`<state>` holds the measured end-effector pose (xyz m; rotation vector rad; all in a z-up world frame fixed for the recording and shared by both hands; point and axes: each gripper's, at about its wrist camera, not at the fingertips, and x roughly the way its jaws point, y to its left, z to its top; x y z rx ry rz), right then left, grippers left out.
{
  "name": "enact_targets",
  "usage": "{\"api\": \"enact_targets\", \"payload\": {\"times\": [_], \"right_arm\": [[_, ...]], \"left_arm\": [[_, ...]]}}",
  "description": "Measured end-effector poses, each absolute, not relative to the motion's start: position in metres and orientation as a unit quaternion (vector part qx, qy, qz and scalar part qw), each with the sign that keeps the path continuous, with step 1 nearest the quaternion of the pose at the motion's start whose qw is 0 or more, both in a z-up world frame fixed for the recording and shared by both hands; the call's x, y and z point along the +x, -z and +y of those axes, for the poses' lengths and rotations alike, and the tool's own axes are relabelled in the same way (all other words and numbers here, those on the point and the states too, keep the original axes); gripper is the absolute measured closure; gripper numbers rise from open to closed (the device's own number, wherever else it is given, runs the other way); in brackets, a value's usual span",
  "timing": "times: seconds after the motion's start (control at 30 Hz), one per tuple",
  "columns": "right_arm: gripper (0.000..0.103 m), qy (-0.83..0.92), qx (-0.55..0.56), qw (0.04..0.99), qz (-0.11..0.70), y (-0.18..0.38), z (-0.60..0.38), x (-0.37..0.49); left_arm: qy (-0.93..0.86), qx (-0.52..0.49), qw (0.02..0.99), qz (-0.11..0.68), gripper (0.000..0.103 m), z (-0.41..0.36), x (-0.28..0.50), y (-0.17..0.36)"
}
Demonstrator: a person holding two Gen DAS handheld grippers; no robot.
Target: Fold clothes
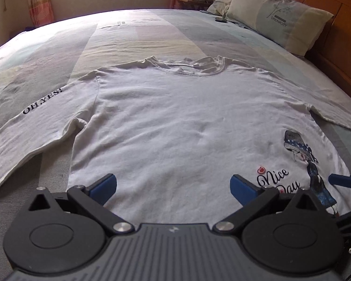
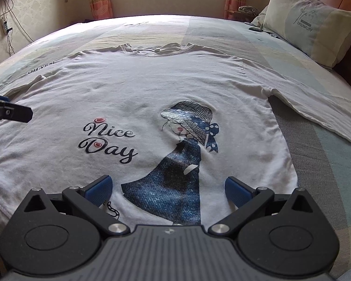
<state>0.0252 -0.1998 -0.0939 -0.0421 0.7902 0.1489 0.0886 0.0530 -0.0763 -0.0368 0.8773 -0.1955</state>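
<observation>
A white T-shirt [image 1: 175, 117] lies flat and face up on the bed, collar away from me and both sleeves spread out. It carries a "Nice Day" print and a girl in a blue dress [image 2: 175, 175]; the left sleeve reads "OH,YES!". My left gripper [image 1: 173, 187] is open and empty above the shirt's lower left part. My right gripper [image 2: 168, 189] is open and empty above the lower hem by the print. The right gripper's blue fingers [image 1: 341, 180] show at the left wrist view's right edge. A finger [image 2: 14, 112] of the left gripper shows at the right wrist view's left edge.
The bed [image 2: 316, 164] has a striped pastel sheet. A pillow [image 2: 311, 23] leans on the wooden headboard [image 1: 339, 35] at the right. A small dark object [image 2: 255, 29] lies by the pillow. A window and curtains stand behind the bed.
</observation>
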Motion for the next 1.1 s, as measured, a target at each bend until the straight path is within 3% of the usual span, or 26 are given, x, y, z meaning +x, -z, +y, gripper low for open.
{"api": "enact_targets", "payload": {"times": [0.13, 0.33, 0.6, 0.83, 1.1], "right_arm": [[0.000, -0.076, -0.021, 0.923, 0.377, 0.095, -0.200, 0.024], [0.000, -0.077, -0.024, 0.926, 0.369, 0.096, -0.200, 0.025], [0.000, -0.082, -0.030, 0.927, 0.364, 0.097, -0.200, 0.025], [0.000, -0.082, -0.031, 0.929, 0.359, 0.098, -0.200, 0.024], [0.000, -0.080, -0.031, 0.932, 0.353, 0.099, -0.199, 0.023]], "left_arm": [[0.090, -0.086, 0.890, 0.440, 0.001, 0.070, 0.122, 0.101], [0.038, -0.058, 0.896, 0.438, 0.001, 0.081, 0.140, 0.098], [0.086, -0.054, 0.895, 0.434, 0.001, 0.064, 0.067, 0.075], [0.095, -0.057, 0.887, 0.448, 0.001, 0.046, 0.017, 0.100], [0.093, -0.076, 0.898, 0.423, 0.001, 0.059, 0.050, 0.079]]}}
